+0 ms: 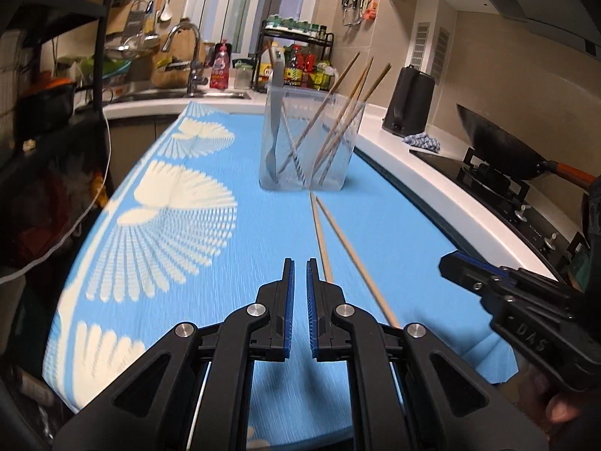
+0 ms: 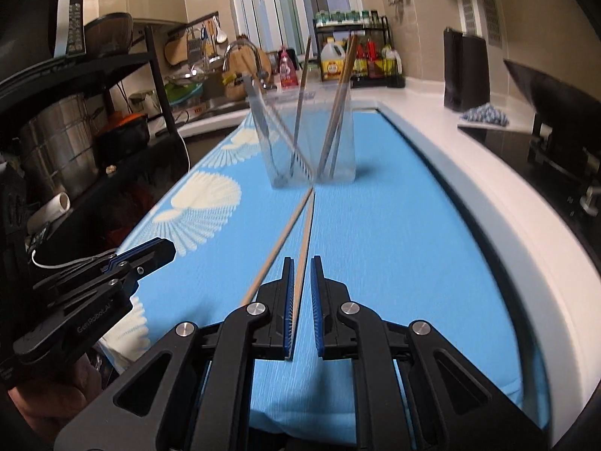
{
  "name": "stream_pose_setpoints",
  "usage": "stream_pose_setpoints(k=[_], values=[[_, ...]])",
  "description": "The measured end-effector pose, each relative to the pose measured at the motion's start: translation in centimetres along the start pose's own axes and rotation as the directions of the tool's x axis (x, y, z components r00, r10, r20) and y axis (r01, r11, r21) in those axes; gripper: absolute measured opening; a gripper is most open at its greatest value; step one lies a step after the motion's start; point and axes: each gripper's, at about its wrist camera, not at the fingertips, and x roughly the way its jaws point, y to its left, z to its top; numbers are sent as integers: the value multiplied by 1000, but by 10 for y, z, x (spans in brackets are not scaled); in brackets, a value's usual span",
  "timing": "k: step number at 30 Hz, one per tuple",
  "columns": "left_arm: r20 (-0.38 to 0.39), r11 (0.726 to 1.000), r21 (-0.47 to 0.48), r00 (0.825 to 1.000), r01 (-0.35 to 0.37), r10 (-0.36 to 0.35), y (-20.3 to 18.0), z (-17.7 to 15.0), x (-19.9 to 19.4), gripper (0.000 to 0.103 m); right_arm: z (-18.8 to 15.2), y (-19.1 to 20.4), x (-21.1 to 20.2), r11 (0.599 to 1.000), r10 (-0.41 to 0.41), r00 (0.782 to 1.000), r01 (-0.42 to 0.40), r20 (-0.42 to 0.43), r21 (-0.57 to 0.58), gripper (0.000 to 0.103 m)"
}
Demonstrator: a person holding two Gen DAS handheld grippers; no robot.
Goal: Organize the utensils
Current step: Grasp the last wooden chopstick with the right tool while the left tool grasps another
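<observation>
Two chopsticks (image 1: 340,240) lie on table (image 1: 195,233), near side of holder (image 1: 310,139). Left gripper (image 1: 299,263), right gripper (image 2: 301,261) jaws nearly closed, empty. Risk: closed jaws shove sticks, rolling them off.

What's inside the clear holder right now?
The holder has several wooden chopsticks leaning right and a grey metal utensil on the left. Glare and blur hide the exact count and the utensil's lower end. Two more chopsticks lie outside on the mat.
</observation>
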Motion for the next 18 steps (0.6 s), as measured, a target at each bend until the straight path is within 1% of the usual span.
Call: stream_pose_setpoints(k=[2, 3, 4, 6, 11, 18], values=[[-4, 1000, 11, 1000, -3, 3, -1, -10, 2, 7, -9, 3, 11, 1000, 2, 999, -3, -32, -9, 10], [-5, 1000, 22, 1000, -7, 8, -3, -13, 3, 7, -12, 5, 15, 1000, 4, 999, -4, -46, -13, 13], [-10, 999, 30, 1000, -10, 10, -3, -15, 5, 7, -14, 6, 20, 1000, 2, 998, -3, -57, -17, 19], [-22, 1000, 23, 1000, -10, 11, -1, -16, 9, 7, -19, 8, 28, 1000, -9, 997, 7, -71, -28, 22], [-23, 1000, 19, 1000, -17, 17, 0, -17, 9, 7, -27, 11, 39, 999, -24, 995, 20, -99, -42, 22], [-30, 1000, 20, 999, -14, 14, -5, -20, 11, 7, -34, 6, 46, 998, -48, 991, 44, -124, -33, 22]])
